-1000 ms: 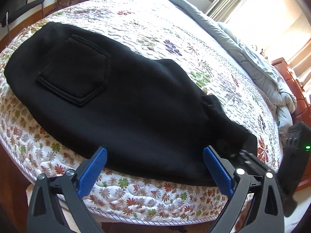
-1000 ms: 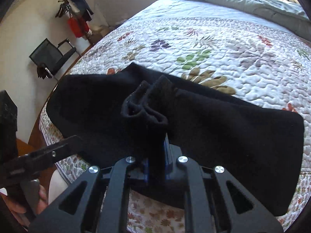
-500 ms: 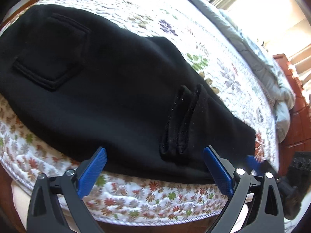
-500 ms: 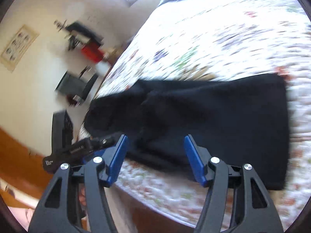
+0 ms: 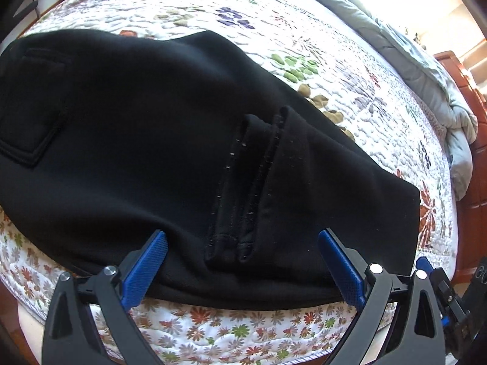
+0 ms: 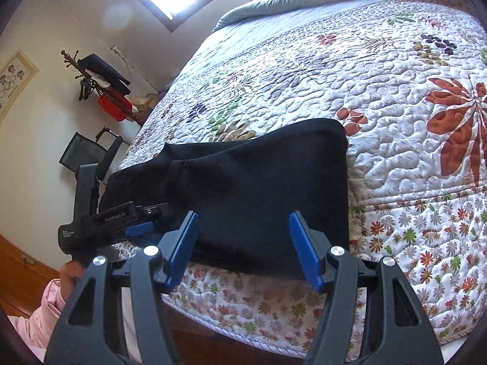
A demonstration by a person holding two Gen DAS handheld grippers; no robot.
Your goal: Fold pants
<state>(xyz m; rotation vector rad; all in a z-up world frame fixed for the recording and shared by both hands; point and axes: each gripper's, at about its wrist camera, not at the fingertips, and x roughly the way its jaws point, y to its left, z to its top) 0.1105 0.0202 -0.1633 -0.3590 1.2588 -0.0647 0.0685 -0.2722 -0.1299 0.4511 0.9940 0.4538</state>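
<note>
Black pants (image 5: 152,137) lie folded lengthwise on the quilted bed, with a back pocket (image 5: 27,115) at the left. The leg ends are laid back over the middle, so the cuffs (image 5: 240,213) rest near the front edge. My left gripper (image 5: 242,237) stands open just above that edge, the cuffs showing between its blue pads, untouched. In the right wrist view the pants (image 6: 258,188) end in a folded edge at the right. My right gripper (image 6: 243,217) hovers before it with jaws opening and nothing pressed between them. The left gripper (image 6: 143,228) shows at the left.
The flowered quilt (image 5: 274,30) covers the bed, and a grey duvet (image 5: 426,60) is bunched along its far side. A wooden cabinet (image 5: 468,121) stands at the right. A black chair (image 6: 88,152) and a coat stand (image 6: 97,76) are by the wall. A pink sleeve (image 6: 39,313) is at lower left.
My right gripper let go of the cuffs, opened and drew back toward the fold at the right. The cuffs now lie on the pants. My left gripper slid closer along the near edge.
</note>
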